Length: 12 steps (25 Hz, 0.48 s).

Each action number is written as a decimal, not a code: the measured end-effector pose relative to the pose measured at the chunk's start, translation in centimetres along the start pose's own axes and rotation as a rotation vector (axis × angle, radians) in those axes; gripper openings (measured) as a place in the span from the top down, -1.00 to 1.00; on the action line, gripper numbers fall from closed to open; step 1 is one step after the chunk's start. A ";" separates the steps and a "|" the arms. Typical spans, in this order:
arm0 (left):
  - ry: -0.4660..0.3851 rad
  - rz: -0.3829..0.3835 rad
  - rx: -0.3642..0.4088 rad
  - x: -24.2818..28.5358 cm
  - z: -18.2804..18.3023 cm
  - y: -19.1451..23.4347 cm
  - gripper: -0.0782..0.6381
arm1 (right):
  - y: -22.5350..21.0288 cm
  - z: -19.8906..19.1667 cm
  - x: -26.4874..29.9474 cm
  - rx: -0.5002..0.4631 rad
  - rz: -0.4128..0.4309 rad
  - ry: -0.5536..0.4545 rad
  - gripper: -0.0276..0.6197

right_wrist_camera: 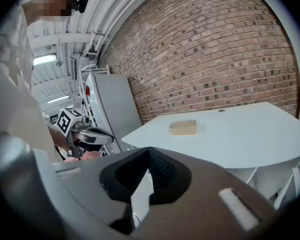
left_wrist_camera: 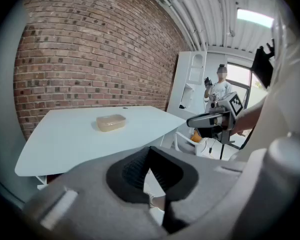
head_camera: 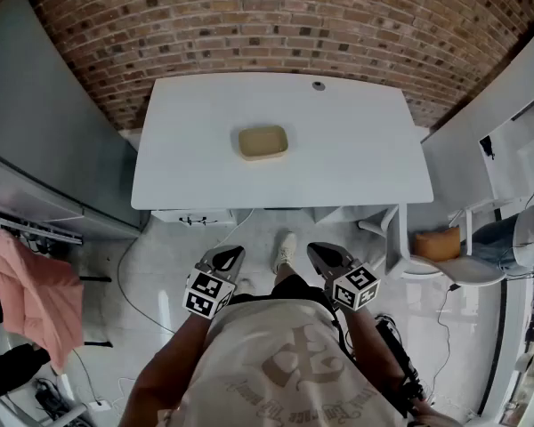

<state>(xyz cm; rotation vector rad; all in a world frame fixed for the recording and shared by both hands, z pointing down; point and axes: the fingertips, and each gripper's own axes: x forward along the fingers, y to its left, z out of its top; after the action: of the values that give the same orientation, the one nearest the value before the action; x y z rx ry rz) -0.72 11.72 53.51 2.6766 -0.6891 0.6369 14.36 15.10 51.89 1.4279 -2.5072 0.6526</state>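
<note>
Rising behind everything, the brick wall (head_camera: pixel 267 16) backs the white tabletop (head_camera: pixel 356 149). Well short of the tabletop's near edge and over the pale floor (head_camera: pixel 169 274), the left claw (head_camera: pixel 234 254) and the right claw (head_camera: pixel 317 253) are held side by side at the person's waist, each with its jaws pressed together on nothing. A shallow tan container (head_camera: pixel 263 142) lies near the tabletop's middle, well apart from both claws.

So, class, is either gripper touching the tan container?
No: the left gripper and right gripper hang short of the white table, apart from the tan container.
</note>
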 end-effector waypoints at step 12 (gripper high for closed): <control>0.008 -0.012 -0.031 -3.8 -1.7 -0.8 0.77 | 3.6 1.1 0.0 -0.003 0.038 -0.050 0.89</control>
<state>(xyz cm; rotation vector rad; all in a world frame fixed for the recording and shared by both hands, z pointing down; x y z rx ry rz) -3.83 14.52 53.01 2.6463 -0.6749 0.6289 11.40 16.21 49.92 1.4155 -2.5782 0.6279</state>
